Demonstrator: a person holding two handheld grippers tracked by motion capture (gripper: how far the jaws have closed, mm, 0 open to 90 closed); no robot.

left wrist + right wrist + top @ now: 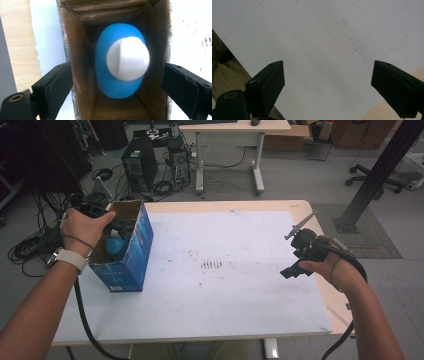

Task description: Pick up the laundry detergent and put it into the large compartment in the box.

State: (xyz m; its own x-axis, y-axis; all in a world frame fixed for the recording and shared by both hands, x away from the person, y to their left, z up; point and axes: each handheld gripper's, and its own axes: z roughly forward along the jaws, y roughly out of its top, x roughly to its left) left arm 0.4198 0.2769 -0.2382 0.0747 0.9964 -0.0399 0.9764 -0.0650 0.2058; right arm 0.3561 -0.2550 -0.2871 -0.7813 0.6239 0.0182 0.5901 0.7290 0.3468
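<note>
High view: a blue cardboard box [125, 252] stands open-topped at the left edge of the white worktop [225, 285], with a blue bottle [116, 245] inside it. The left claw [117, 225] hangs over the box mouth, held in the person's left hand [82, 227]. In the left gripper view the blue bottle [120, 62] with its white cap [128, 58] sits inside the box [82, 75], between the brown inner walls. The left claw [117, 87] is released; its jaws stand wide, one on either outer side of the box, pressing nothing. A small white label shows on the box's near lower corner in the high view; its writing is too small to read. No brand is legible on the bottle or cap. The right claw [296, 257] is well apart from the box, over the worktop's right edge, in the right hand [330, 265]. In the right gripper view the right claw [327, 82] is released, with nothing between its jaws, over bare worktop [312, 37] bearing faint scuff marks.
</note>
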